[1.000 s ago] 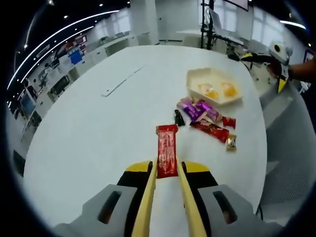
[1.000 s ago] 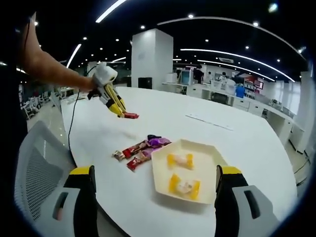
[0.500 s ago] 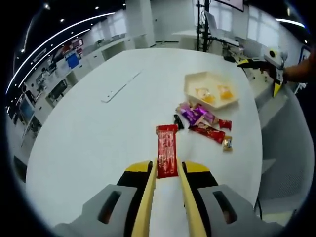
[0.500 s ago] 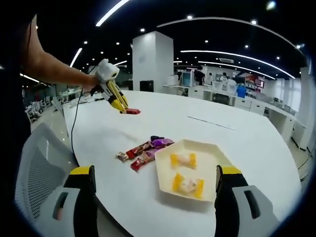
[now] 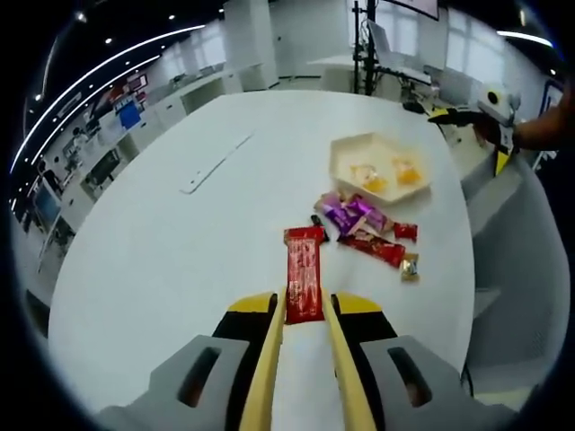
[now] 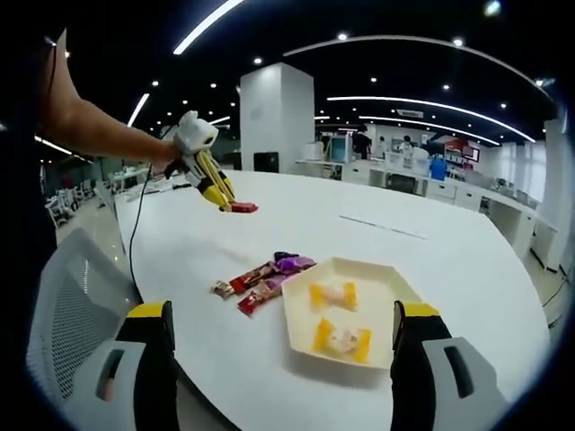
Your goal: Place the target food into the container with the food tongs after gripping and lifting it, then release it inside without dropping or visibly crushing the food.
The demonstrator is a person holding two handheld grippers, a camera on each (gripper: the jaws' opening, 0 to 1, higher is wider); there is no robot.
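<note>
Red bar gripped in left claw, lifted above desk, well short of tray beyond the wrapper pile; carry step, next reach over tray and release; right claw released, near tray.

Red snack bar, cream tray, yellow-wrapped candies, white table.

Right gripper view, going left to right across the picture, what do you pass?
Mesh chair → left gripper holding a red snack bar → pile of wrapped snacks → cream tray with two yellow-wrapped candies.
</note>
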